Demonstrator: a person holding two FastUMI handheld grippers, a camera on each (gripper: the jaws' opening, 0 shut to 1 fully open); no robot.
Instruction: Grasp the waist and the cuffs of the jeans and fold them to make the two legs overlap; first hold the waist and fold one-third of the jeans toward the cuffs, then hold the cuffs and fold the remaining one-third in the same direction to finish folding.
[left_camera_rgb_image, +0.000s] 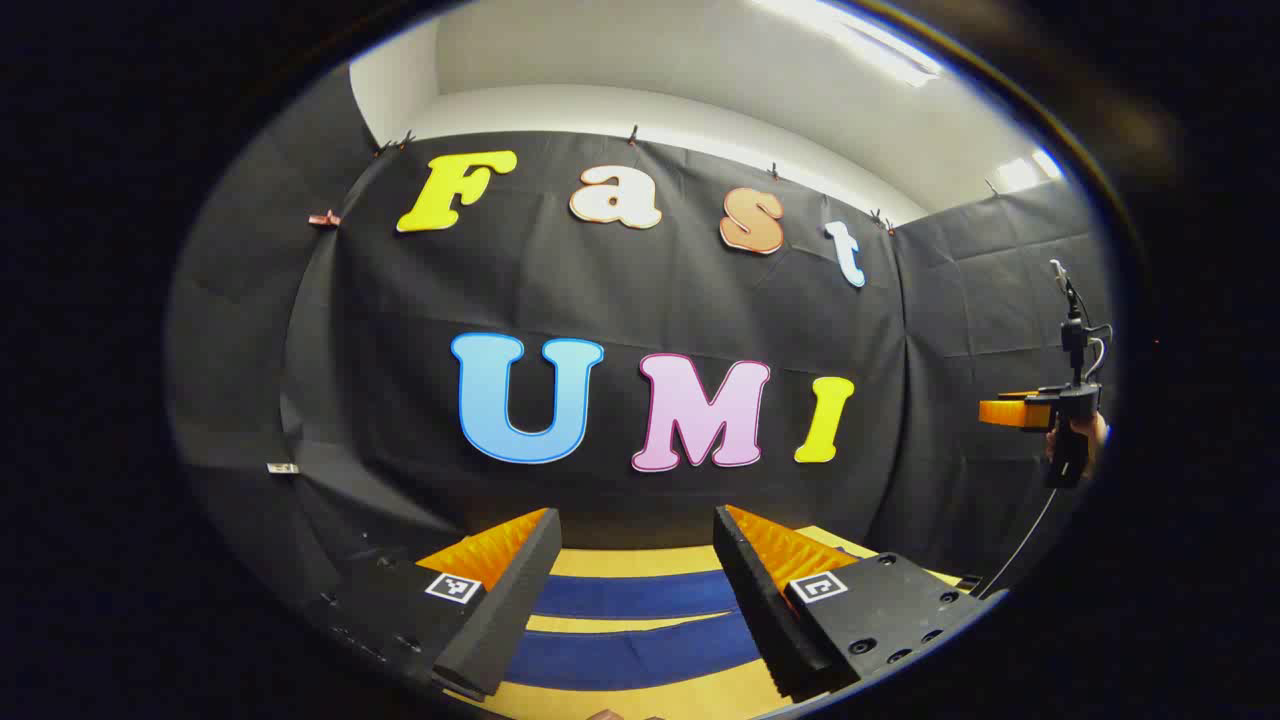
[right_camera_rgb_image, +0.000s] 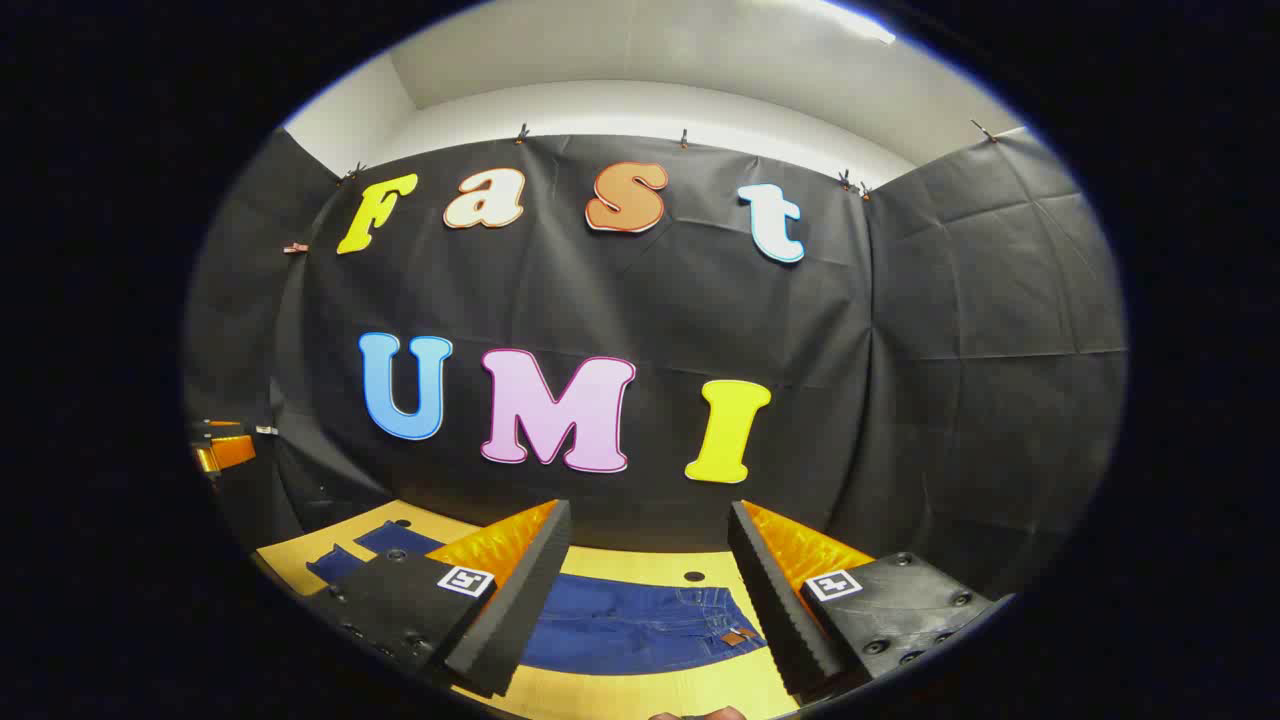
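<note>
Blue jeans lie flat on the yellow table. In the left gripper view their two legs run as two dark blue bands across the table, below and between my fingers. My left gripper hangs above them, open, holding nothing. In the right gripper view the waist, with a small brown patch, lies under my right gripper, which is open and holds nothing. The cuffs reach away to the left. Both grippers are held above the cloth, apart from it.
The yellow table has a small dark hole behind the waist. The black booth wall stands close behind the table. The right gripper, in a hand, shows far right; the left gripper shows far left.
</note>
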